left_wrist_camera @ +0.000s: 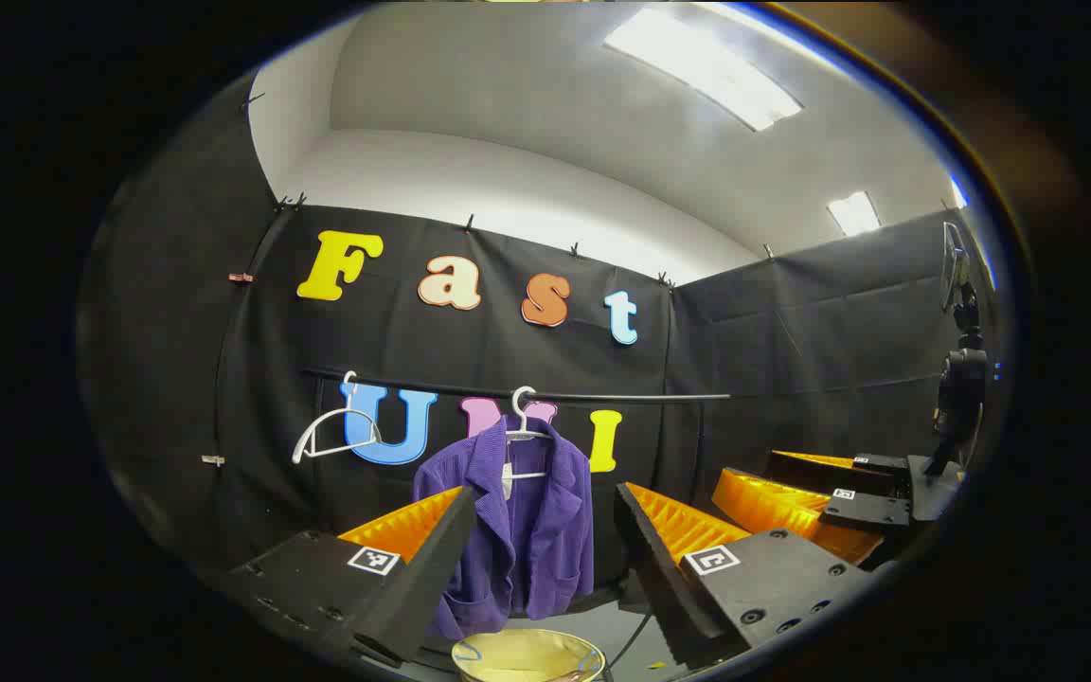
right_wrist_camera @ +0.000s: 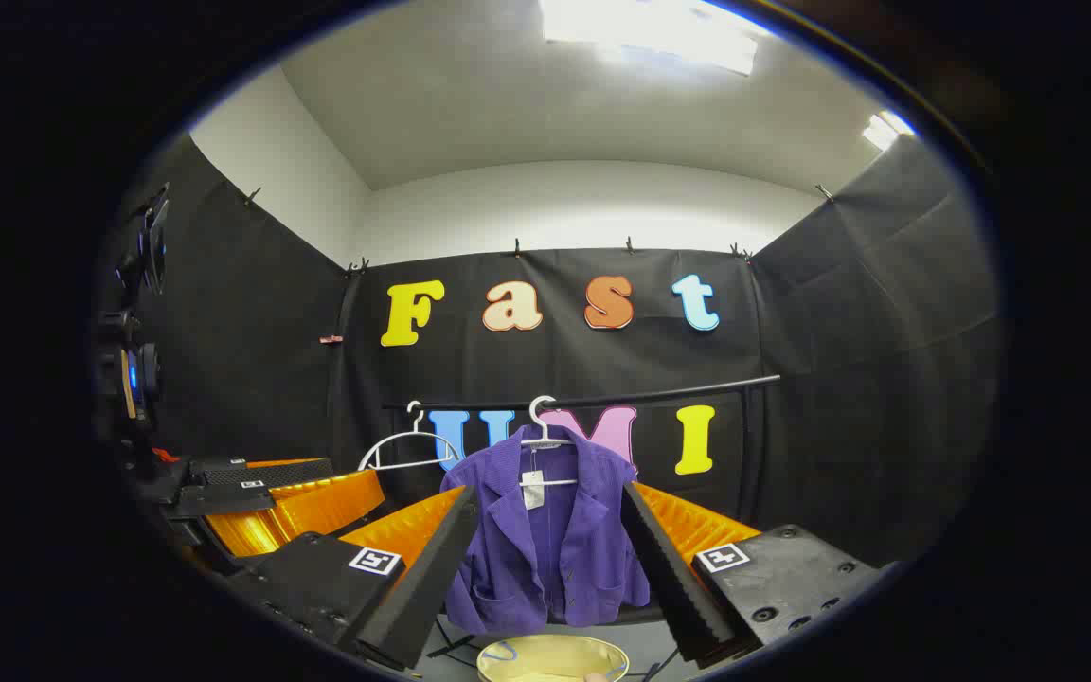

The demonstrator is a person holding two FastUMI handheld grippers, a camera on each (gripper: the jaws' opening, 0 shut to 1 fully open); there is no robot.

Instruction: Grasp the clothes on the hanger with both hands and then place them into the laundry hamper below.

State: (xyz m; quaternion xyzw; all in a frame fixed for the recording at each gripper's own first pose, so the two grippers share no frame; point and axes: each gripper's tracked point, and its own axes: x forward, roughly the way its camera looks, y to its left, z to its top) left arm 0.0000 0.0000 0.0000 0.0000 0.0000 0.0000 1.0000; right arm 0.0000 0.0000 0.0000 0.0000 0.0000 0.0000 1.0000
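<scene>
We see the purple jacket (right_wrist_camera: 545, 530) hanging on a white hanger (right_wrist_camera: 545, 438) from the black rail (right_wrist_camera: 659, 391), directly above the yellow laundry hamper (right_wrist_camera: 552, 658). Beside it hangs an empty hanger (right_wrist_camera: 405, 447). Our left tongs (left_wrist_camera: 545, 559) and right tongs (right_wrist_camera: 550, 559) both stand wide open, holding nothing, short of the jacket.

Purple jacket (right_wrist_camera: 550, 530) on its white hanger (right_wrist_camera: 545, 431)
It hangs from the black rail (right_wrist_camera: 659, 393), framed between the right gripper (right_wrist_camera: 550, 568)'s spread fingers, directly above the yellow hamper (right_wrist_camera: 553, 658).

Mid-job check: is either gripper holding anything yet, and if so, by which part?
Nothing is held. The left gripper and right gripper are both open, short of the purple jacket, which hangs on its white hanger above the hamper.
</scene>
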